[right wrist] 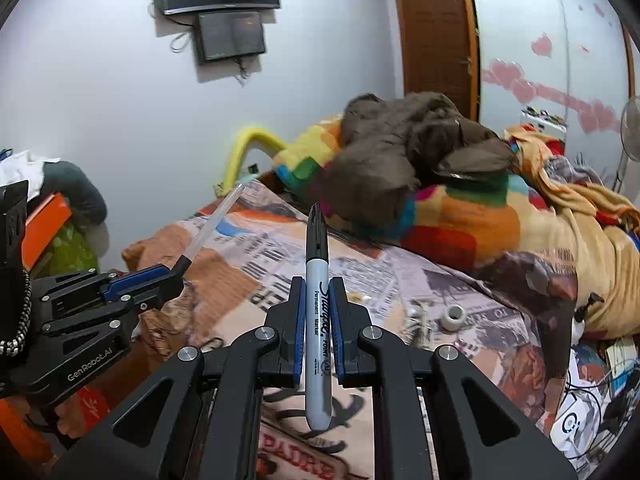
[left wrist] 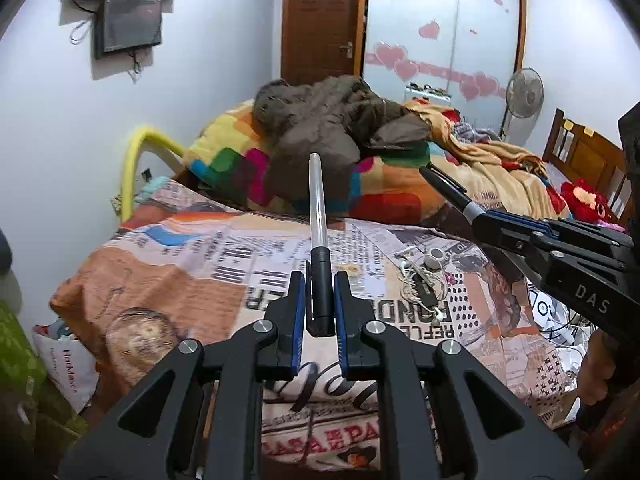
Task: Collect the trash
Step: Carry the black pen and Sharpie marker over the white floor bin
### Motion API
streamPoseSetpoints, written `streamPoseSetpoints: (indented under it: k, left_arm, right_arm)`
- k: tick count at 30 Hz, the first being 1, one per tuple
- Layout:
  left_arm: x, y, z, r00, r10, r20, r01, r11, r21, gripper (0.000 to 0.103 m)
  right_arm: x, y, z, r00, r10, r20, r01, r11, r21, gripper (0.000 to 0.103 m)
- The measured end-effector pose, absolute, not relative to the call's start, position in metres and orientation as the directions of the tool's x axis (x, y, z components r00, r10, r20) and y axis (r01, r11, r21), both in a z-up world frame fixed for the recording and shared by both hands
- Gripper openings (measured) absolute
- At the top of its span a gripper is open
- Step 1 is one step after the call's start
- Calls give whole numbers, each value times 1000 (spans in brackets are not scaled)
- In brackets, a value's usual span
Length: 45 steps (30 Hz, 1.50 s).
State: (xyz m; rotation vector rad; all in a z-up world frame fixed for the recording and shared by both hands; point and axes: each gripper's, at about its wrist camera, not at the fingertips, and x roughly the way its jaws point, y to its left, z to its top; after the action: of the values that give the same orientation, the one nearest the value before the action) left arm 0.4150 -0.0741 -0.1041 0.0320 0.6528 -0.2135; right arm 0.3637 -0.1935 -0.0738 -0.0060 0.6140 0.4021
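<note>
Jaws of the left gripper [left wrist: 320, 300] clamp a clear-barrelled pen with a black cap [left wrist: 318, 216] at lower centre, pointing up-frame. Right gripper [right wrist: 318, 320] pinches a grey Sharpie permanent marker [right wrist: 318, 320] the same way. Beyond lie tangled white earphones [left wrist: 420, 276] on the newspaper-print bedsheet [left wrist: 180, 264], then a brown jacket [left wrist: 328, 120] atop a multicoloured blanket [left wrist: 224, 140].

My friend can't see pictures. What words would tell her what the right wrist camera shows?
The right gripper is shut on a grey Sharpie marker, black cap pointing away, above a bed with a newspaper-print sheet. At left, the left gripper holds a clear pen. Behind lie a colourful blanket and brown clothing.
</note>
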Motion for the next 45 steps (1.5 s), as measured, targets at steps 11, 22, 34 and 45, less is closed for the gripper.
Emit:
streamPoseSetpoints:
  k: [11, 22, 34, 45]
  left_arm:
    - [351, 21, -82, 798, -93, -596, 83, 996, -43, 13]
    - [282, 148, -103, 780, 72, -622, -125, 991, -43, 13]
    - [227, 244, -160, 699, 203, -686, -311, 950, -37, 13]
    - [209, 281, -246, 599, 177, -781, -398, 912, -99, 13]
  right_arm:
    - [326, -108, -53, 708, 457, -538, -490, 867, 91, 11]
    - [300, 5, -75, 582, 577, -573, -640, 759, 114, 11]
    - [278, 104, -130, 398, 629, -667, -742, 648, 168, 11]
    - [267, 155, -199, 246, 579, -777, -758, 614, 218, 11]
